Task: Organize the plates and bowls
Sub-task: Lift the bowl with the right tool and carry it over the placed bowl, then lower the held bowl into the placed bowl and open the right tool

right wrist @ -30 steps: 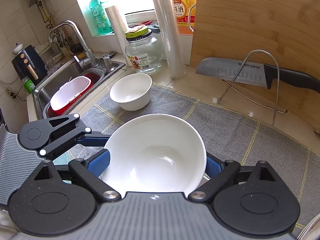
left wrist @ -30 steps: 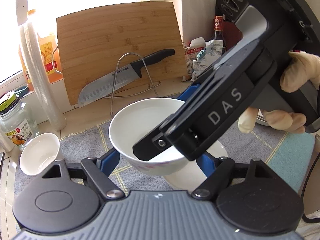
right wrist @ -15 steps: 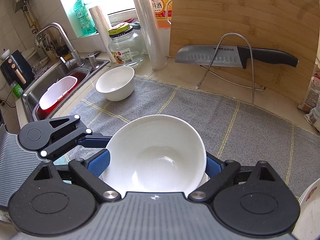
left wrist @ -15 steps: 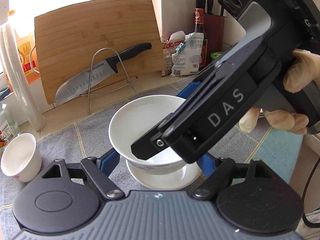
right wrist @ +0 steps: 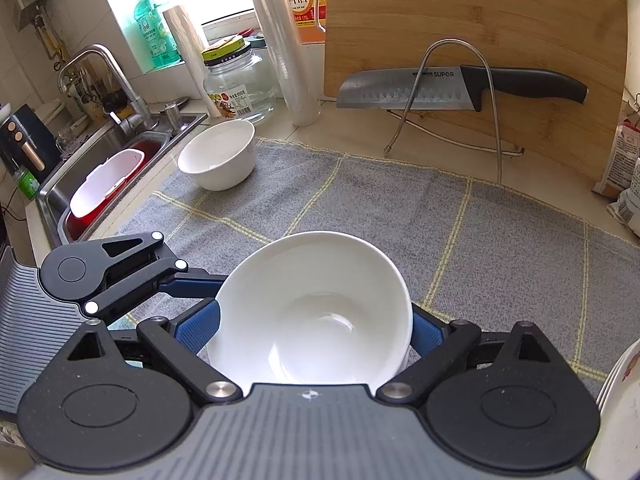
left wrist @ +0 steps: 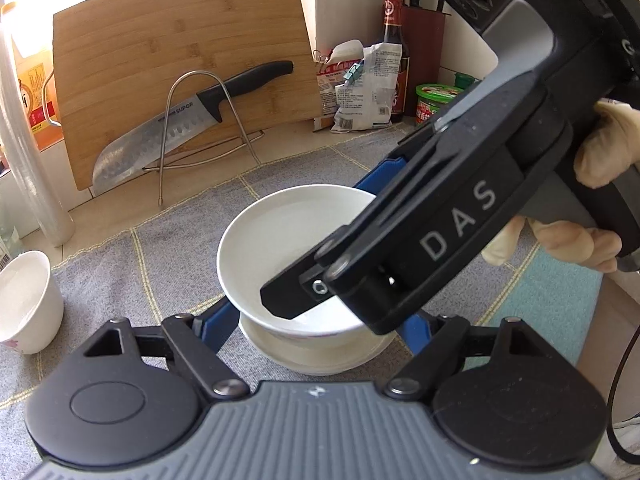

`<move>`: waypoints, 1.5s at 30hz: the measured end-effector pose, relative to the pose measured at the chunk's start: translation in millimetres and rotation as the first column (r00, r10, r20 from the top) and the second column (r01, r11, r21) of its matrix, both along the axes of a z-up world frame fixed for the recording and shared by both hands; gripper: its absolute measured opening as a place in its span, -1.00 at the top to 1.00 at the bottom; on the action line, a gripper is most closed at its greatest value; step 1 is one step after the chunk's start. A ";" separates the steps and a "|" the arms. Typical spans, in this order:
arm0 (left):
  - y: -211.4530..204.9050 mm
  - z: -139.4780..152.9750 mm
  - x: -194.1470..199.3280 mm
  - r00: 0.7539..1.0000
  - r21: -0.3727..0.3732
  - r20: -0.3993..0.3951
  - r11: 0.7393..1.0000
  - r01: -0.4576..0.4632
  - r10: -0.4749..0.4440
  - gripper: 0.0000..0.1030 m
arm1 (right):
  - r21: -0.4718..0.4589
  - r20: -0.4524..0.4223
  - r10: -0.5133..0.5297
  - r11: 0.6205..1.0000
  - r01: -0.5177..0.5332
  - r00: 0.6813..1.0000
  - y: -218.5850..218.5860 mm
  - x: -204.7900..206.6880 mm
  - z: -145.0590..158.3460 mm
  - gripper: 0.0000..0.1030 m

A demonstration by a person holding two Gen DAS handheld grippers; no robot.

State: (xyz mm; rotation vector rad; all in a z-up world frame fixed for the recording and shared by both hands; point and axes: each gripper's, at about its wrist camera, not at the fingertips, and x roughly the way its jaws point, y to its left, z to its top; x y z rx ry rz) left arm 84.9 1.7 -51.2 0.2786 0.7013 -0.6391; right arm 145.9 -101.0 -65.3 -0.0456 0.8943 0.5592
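A white bowl sits between the blue pads of both grippers, also in the right wrist view. My right gripper is shut on its sides. My left gripper also clasps it from the other side. Under the bowl lies a white plate, the bowl just above or resting on it. A second white bowl stands at the mat's far left corner, and in the left wrist view. The right gripper's body hides part of the held bowl.
A grey mat covers the counter. Behind stand a bamboo cutting board, a knife on a wire rack, a glass jar and a film roll. A sink is at left. Stacked plates at right edge.
Both grippers have carried the bowl rightward along the mat and lower, closer to the white plate beneath it. The second bowl has slid further left in view.
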 end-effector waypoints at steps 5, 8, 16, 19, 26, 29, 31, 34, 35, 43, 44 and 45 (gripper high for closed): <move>-0.6 -2.1 1.8 1.000 0.004 -0.004 1.000 0.000 0.000 -0.61 | -0.006 -0.002 -0.003 1.000 0.003 1.000 0.9 0.8 -3.5 -0.92; -0.3 -2.4 2.9 1.000 0.005 -0.008 1.000 0.002 -0.002 -0.61 | -0.012 -0.003 -0.002 1.000 0.002 1.000 1.7 1.1 -4.8 -0.92; 0.4 -5.2 4.7 1.000 0.009 -0.016 1.000 0.007 -0.006 -0.62 | -0.019 -0.008 -0.001 1.000 0.001 1.000 2.7 2.1 -8.5 -0.92; 0.8 -4.9 5.4 1.000 0.010 -0.015 1.000 0.010 -0.010 -0.62 | -0.022 -0.007 -0.005 1.000 0.004 1.000 2.6 1.6 -8.1 -0.92; 0.7 -5.3 5.5 1.000 0.008 -0.018 1.000 0.014 -0.014 -0.64 | -0.023 -0.009 -0.009 1.000 0.009 1.000 1.7 1.0 -9.6 -0.92; 1.4 -5.8 7.5 1.000 0.004 -0.027 1.000 0.014 -0.013 -0.65 | -0.023 -0.009 -0.011 1.000 0.011 1.000 1.4 1.5 -9.7 -0.92; 1.5 -6.0 8.1 0.999 0.002 -0.032 1.000 0.013 -0.013 -0.67 | -0.026 -0.009 -0.013 1.000 0.013 1.000 1.0 1.5 -10.0 -0.92; 1.6 -6.2 7.6 0.999 0.001 -0.033 1.000 0.014 -0.014 -0.69 | -0.028 -0.010 -0.017 0.999 0.017 1.000 0.6 1.7 -10.6 -0.96; 1.4 -6.2 6.9 0.999 0.002 -0.031 1.000 0.013 -0.013 -0.71 | -0.031 -0.004 -0.021 0.999 0.021 1.000 0.1 1.2 -10.1 -1.00; 5.3 -0.1 -2.6 1.000 0.009 0.024 1.000 0.015 -0.015 -0.87 | -0.048 0.018 -0.018 0.999 0.019 1.000 1.3 -4.2 -8.9 -1.00; 6.2 0.2 -3.5 1.000 0.010 0.024 1.000 0.013 -0.013 -0.87 | -0.056 0.022 -0.017 0.998 0.018 1.000 2.2 -5.3 -9.4 -1.00; 7.2 0.5 -4.4 1.000 0.009 0.023 1.000 0.012 -0.012 -0.87 | -0.062 0.027 -0.017 0.998 0.019 0.999 3.3 -6.5 -10.0 -1.00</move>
